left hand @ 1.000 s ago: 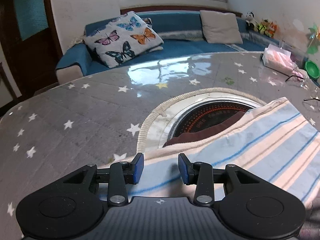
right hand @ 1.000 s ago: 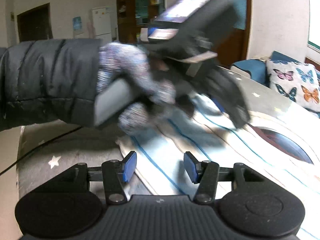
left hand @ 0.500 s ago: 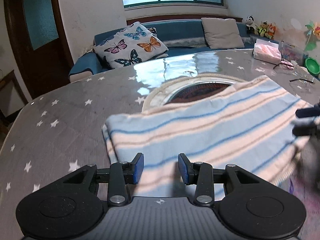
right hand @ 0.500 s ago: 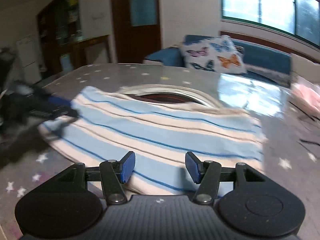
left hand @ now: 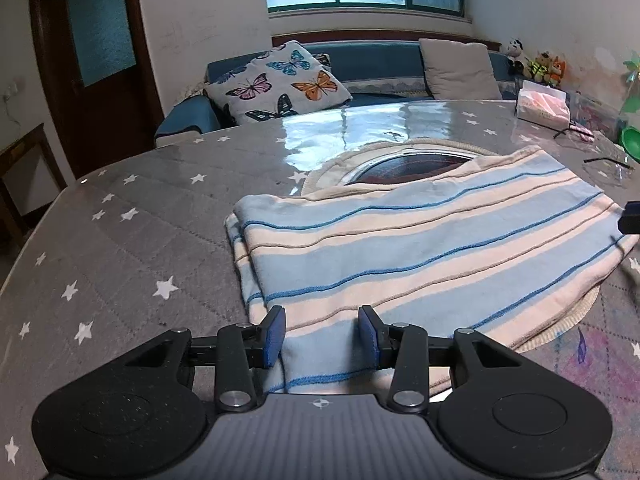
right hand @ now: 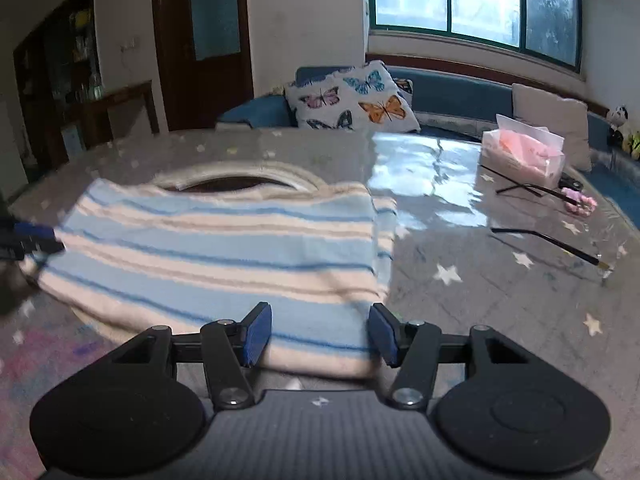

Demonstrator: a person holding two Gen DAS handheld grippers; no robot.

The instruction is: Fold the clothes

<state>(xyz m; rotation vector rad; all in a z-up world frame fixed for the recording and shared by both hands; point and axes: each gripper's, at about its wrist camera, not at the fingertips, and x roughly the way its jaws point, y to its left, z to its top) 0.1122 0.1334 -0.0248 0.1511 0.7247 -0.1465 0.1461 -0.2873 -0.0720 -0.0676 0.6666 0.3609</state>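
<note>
A folded garment [left hand: 420,248] with pale blue, cream and thin dark blue stripes lies flat on the grey star-patterned table [left hand: 120,240]. My left gripper [left hand: 322,334] hovers open over the cloth's near edge by its left corner, blue pads apart with fabric beneath them. In the right wrist view the same garment [right hand: 224,248] fills the left and middle. My right gripper [right hand: 320,332] is open above its near right corner. The other gripper's blue-tipped finger [right hand: 34,236] shows at the cloth's left end.
A round opening with a cream rim [left hand: 400,164] sits in the table behind the garment, partly covered by it. A pink tissue box [right hand: 522,150] and thin black sticks [right hand: 544,242] lie to the right. A green bowl [left hand: 632,142] is at the far right, and a sofa with a butterfly pillow [left hand: 276,80] lies beyond.
Both grippers drew back toward the cloth's near edge. The right view swung round from the gloved left hand to the sofa and window. The garment now lies flat.
</note>
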